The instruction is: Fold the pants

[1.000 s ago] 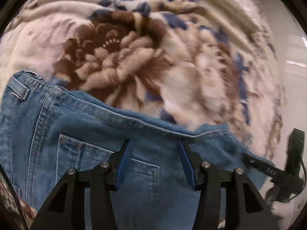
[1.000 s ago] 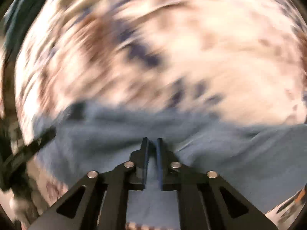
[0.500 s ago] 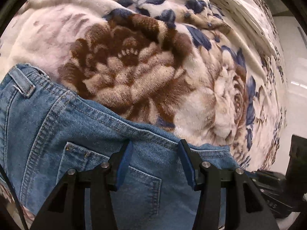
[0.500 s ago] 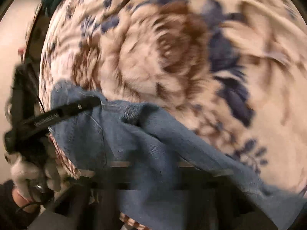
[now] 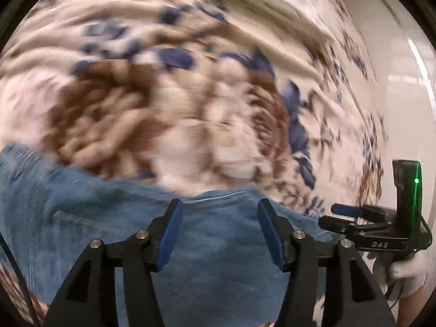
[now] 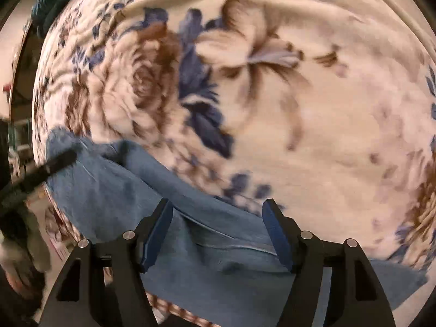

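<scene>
Blue denim pants (image 5: 212, 248) lie on a floral blanket, filling the lower part of the left wrist view. My left gripper (image 5: 218, 229) is open above the denim, holding nothing. In the right wrist view the pants (image 6: 207, 261) stretch from lower left to lower right with a fold ridge in the cloth. My right gripper (image 6: 218, 231) is open over that fold and empty. The right gripper also shows at the right edge of the left wrist view (image 5: 351, 215). The left gripper shows blurred at the left of the right wrist view (image 6: 54, 163).
A cream blanket (image 5: 190, 95) with brown roses and blue leaves covers the bed, also filling the right wrist view (image 6: 299, 109). A white-gloved hand (image 5: 406, 272) holds the right gripper. A pale wall (image 5: 403, 68) rises right of the bed.
My right gripper was shut on the denim a second ago and now stands open, with the cloth lying on the blanket. My left gripper stayed open and shifted over the pants; the view is blurred.
</scene>
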The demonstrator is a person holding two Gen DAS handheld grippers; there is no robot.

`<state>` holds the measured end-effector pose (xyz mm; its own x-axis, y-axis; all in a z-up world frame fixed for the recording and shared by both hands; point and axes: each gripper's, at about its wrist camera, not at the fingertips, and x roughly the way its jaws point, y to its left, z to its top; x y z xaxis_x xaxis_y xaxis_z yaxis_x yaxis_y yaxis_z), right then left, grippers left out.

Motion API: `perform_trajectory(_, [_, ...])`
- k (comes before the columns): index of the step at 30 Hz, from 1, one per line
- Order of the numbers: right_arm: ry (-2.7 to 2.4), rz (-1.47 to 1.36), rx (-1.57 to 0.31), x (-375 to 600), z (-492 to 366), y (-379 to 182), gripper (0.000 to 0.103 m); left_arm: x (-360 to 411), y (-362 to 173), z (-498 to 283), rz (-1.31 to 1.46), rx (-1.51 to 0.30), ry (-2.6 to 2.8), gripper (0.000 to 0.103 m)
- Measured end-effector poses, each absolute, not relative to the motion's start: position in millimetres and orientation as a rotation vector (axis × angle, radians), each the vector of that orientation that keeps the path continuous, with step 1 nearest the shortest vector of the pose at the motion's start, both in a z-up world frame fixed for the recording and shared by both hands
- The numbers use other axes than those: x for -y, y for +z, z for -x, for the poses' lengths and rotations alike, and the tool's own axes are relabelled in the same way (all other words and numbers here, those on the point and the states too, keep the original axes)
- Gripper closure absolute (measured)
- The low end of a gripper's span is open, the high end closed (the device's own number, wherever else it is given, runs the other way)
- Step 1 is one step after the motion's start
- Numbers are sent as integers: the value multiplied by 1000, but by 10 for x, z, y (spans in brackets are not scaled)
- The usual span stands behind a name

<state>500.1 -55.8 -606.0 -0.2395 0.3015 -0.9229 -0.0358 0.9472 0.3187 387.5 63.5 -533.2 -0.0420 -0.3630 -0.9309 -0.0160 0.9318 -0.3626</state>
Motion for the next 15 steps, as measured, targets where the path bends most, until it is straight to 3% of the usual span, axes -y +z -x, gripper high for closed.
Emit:
perform_trajectory(5, [465, -67, -1903, 604, -4954, -6385, 35, -424, -5482, -4136, 195, -1628, -318, 49])
perform_trajectory(6, [521, -23, -1924, 516, -4916, -6457, 43, -429, -5487, -4156, 184, -1627, -311, 49])
perform_trajectory(7, [576, 26, -1919, 436, -4862, -6477, 80, -452, -5491, -4163, 178, -1625, -309, 49])
perform_trajectory(8, [580, 84, -1914, 386, -4839, -6486, 93, -471, -5488, -4165, 171, -1620, -307, 49])
perform_trajectory(12, [335, 48, -1859, 598, -4951, -6473, 98, -668, -5518, -4140, 172, -1607, -249, 49])
perform_trajectory(15, [424, -7, -1843, 781, -4888, -6319, 96, -858, -5554, -4081, 217, -1623, -212, 49])
